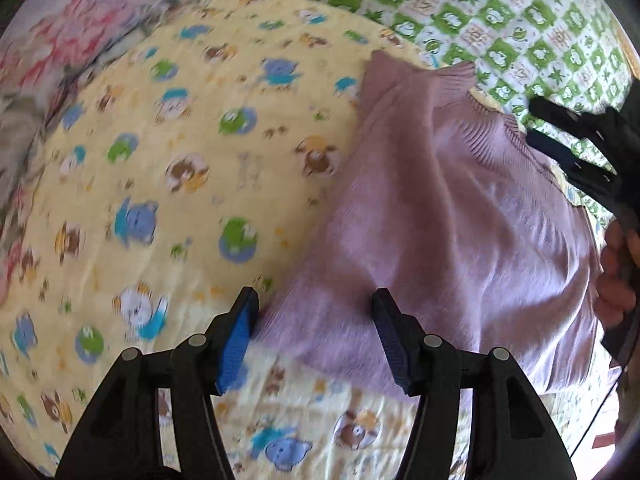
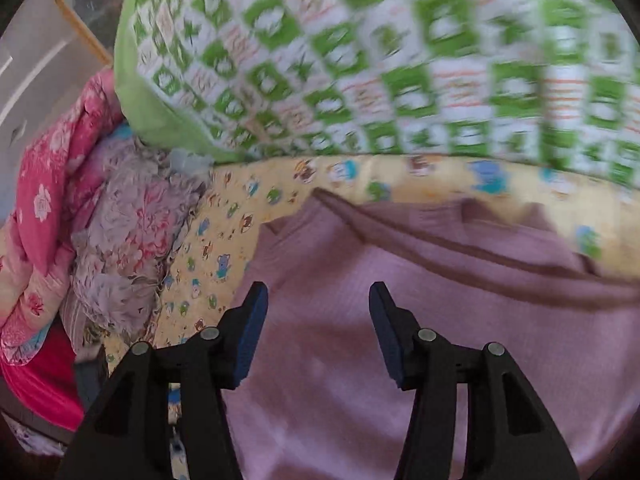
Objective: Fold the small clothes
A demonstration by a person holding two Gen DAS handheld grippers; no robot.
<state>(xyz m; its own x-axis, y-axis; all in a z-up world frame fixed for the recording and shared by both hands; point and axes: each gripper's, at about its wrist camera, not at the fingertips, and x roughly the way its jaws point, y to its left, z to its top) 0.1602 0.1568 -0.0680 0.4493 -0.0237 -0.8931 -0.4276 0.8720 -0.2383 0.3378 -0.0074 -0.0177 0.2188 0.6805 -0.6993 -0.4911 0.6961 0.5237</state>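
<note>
A bed carries everything here: a yellow sheet [image 1: 168,184] printed with cartoon animals, a green-and-white checked quilt [image 1: 500,20] along its far side, and a heap of pink floral bedding [image 2: 60,200] bunched at the left end, as the right wrist view shows it. Both views are smeared with blur.

The small garment to fold is a lilac knitted sweater [image 1: 452,208]. It lies spread on the yellow sheet, toward the edge where the checked quilt begins, with its ribbed collar end pointing at that quilt. Its long axis runs from the near edge of the sheet up and away toward the quilt, slightly slanted in the left wrist view.

The left gripper [image 1: 316,336] hangs over the sweater's near corner, jaws spread, nothing pinched; its left pad sits about at the knit's side edge and the right pad is over the cloth. The right gripper [image 2: 318,332] is also spread and empty, hovering over the body of the sweater with a raised crease [image 2: 460,248] running across ahead of it. In the left view it appears at the far right edge, by the collar end, with the person's hand [image 1: 618,272] on its grip.

So the left gripper looks nearer the hem corner and the right nearer the collar; a fold probably starts with each taking its own end along one long side.
</note>
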